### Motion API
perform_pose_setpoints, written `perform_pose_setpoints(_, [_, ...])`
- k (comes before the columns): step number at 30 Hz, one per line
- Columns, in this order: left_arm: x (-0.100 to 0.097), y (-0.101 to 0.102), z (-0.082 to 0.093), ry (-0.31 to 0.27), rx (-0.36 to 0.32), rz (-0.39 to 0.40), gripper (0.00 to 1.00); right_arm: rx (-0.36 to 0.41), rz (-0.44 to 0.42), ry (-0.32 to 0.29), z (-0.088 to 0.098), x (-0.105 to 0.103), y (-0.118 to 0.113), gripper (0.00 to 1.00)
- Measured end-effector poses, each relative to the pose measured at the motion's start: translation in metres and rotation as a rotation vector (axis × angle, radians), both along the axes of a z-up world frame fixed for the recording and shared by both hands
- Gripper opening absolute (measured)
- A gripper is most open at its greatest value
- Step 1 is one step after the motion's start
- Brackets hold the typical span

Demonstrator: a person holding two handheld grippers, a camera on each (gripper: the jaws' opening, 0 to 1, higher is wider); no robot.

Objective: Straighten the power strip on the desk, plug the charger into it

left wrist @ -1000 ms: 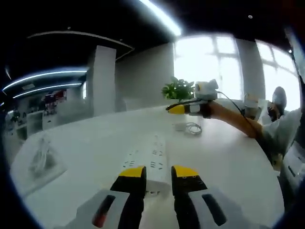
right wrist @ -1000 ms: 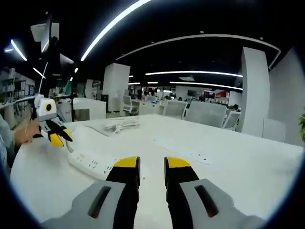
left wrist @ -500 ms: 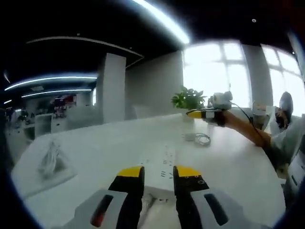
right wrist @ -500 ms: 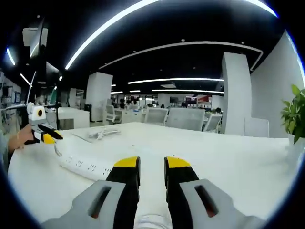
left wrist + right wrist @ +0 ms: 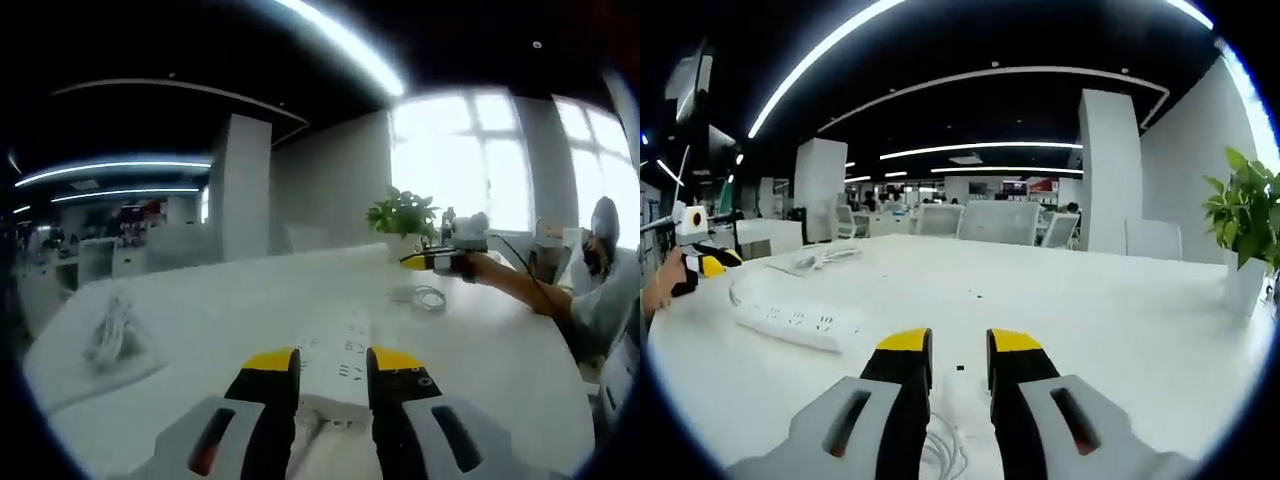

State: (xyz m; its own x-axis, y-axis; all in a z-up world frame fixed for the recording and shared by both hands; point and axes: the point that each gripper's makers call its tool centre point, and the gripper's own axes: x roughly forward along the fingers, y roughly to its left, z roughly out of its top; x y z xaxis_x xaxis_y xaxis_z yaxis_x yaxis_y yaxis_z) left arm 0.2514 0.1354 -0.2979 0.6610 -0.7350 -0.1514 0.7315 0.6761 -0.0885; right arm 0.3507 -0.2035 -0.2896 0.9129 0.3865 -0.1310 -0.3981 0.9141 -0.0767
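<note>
A white power strip (image 5: 340, 345) lies on the white desk (image 5: 230, 310), running away from me. My left gripper (image 5: 333, 360) stands open with its yellow-tipped jaws on either side of the strip's near end; whether they touch it I cannot tell. Farther right, a hand holds my right gripper (image 5: 428, 262) just above the white charger and its coiled cable (image 5: 420, 296). In the right gripper view, my right gripper (image 5: 958, 343) is open over the charger (image 5: 958, 388), with the cable coil (image 5: 938, 452) below. The strip (image 5: 798, 322) lies to the left, with the left gripper (image 5: 706, 264) behind it.
A clear plastic bag holding a cable (image 5: 105, 338) lies on the desk's left side. A potted plant (image 5: 404, 214) stands at the far edge near the windows. A person's sleeve (image 5: 600, 300) reaches in from the right. Office chairs (image 5: 995, 222) line the desk's far side.
My left gripper has closed in on the strip, whose near end now lies between its jaws. My right gripper has moved over to the charger, and the charger and cable now show under its jaws.
</note>
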Motion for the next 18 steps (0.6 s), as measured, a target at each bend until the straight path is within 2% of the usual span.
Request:
perform_pose_setpoints(4, [0.001, -0.003, -0.005, 0.002, 0.022, 0.003, 0.27, 0.017, -0.007, 0.028, -0.006, 0.001, -0.003, 0.22])
perform_pose_setpoints(7, [0.0, -0.006, -0.01, 0.013, 0.031, -0.005, 0.27, 0.002, -0.004, 0.062, -0.017, -0.001, -0.001, 0.24])
perform_pose_setpoints(12, [0.001, -0.006, -0.014, 0.023, 0.043, -0.003, 0.27, -0.018, -0.001, 0.092, -0.023, 0.001, 0.0, 0.25])
perform_pose_setpoints(18, [0.003, -0.004, -0.019, 0.044, 0.05, 0.004, 0.27, 0.0, 0.054, 0.039, -0.012, -0.002, 0.02, 0.24])
